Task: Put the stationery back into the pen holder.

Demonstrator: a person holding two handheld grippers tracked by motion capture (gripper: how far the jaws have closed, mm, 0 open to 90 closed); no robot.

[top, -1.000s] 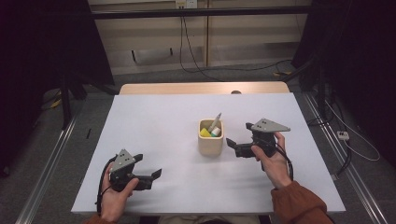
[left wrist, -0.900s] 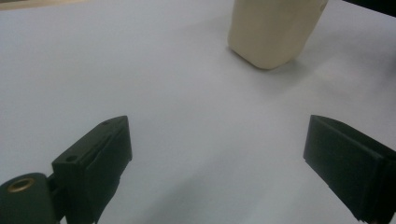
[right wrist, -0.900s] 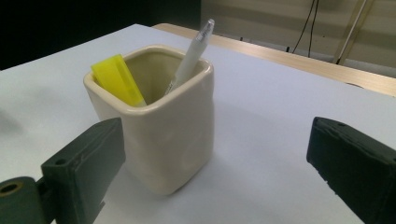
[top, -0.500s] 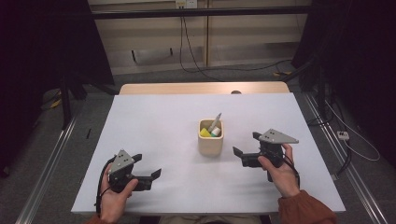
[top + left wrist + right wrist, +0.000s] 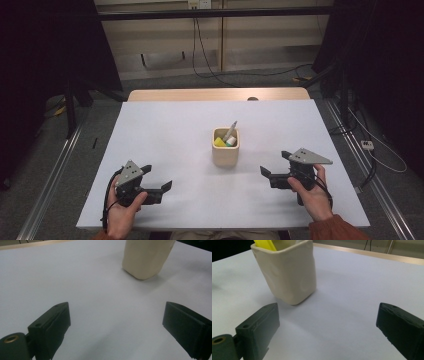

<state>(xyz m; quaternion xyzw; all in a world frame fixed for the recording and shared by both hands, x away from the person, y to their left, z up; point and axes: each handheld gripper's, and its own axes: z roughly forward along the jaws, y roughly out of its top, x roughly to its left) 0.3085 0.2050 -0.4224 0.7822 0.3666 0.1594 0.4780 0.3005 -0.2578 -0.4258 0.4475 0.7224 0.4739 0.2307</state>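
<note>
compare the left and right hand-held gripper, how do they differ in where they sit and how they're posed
The left hand-held gripper sits nearer the table's front edge and farther from the cream cup; the right hand-held gripper sits farther up the table, closer to the cup. The left one's grey plate tilts steeply; the right one's lies nearly flat. Both are open, empty, and point inward toward the cup.
</note>
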